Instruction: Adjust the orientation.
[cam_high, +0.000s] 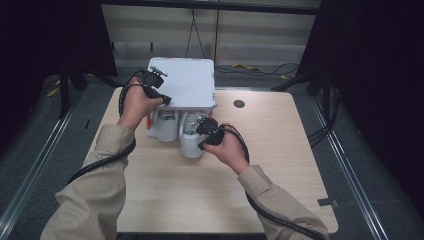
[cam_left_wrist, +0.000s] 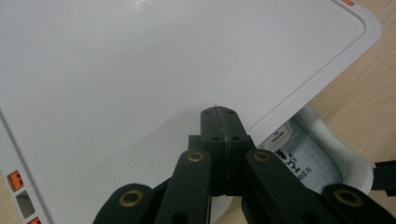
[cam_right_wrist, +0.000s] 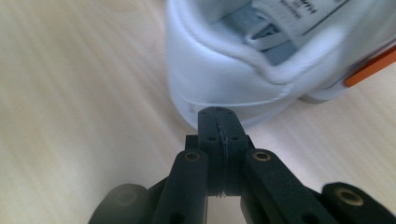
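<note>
While closed, right tool (cam_right_wrist: 218, 112) behind shoe (cam_right_wrist: 224, 79)

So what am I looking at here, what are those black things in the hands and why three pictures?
A person sits at a wooden table holding a black two-jaw gripper in each hand, with cables trailing back. The high view looks down from above; the other two come from cameras riding on the grippers. On the table is a white box with its lid up, and white sneakers below. The left gripper is shut, its tips at the lid, holding nothing that I can see. The right gripper is shut too, empty, just beside a sneaker's heel.
</note>
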